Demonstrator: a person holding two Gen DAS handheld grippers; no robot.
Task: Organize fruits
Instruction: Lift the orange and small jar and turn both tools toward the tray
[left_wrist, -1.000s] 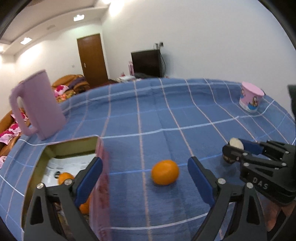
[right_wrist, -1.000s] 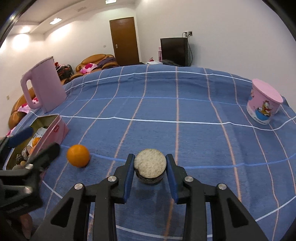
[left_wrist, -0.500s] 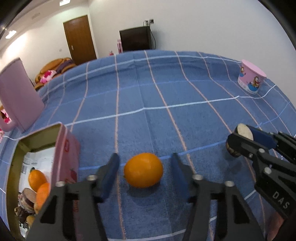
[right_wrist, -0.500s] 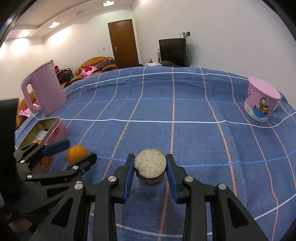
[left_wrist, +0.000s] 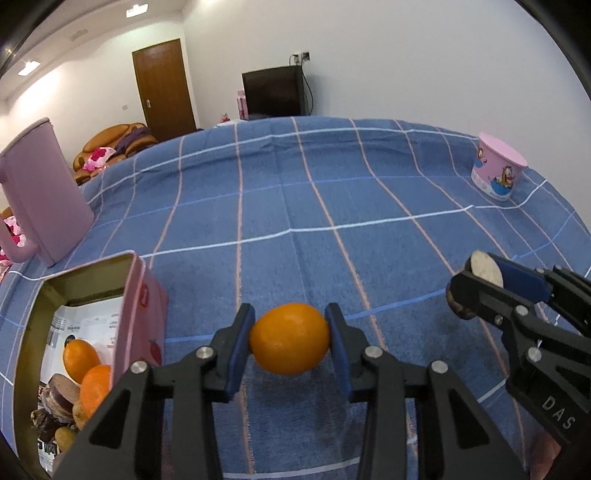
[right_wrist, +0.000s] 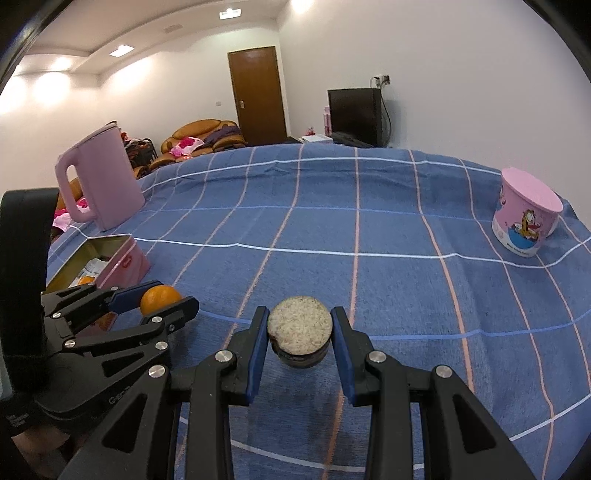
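Observation:
My left gripper (left_wrist: 290, 341) is shut on an orange (left_wrist: 289, 338), just above the blue checked tablecloth; the orange also shows in the right wrist view (right_wrist: 159, 297). My right gripper (right_wrist: 299, 336) is shut on a round cut fruit piece (right_wrist: 299, 330) with a pale rough top and dark skin; it also shows in the left wrist view (left_wrist: 485, 269). An open pink tin (left_wrist: 142, 314) stands to the left and holds two oranges (left_wrist: 79, 356) and several darker pieces. The tin also shows in the right wrist view (right_wrist: 123, 260).
A pink kettle (left_wrist: 40, 192) stands at the left edge of the table, behind the tin. A pink cartoon cup (left_wrist: 498, 171) stands upside down at the far right. The tablecloth (left_wrist: 314, 206) covers the table. A sofa, door and dark TV stand lie beyond.
My left gripper moved right, away from the tin, came around the orange and closed on it. The right gripper kept hold of the cut fruit piece and barely moved.

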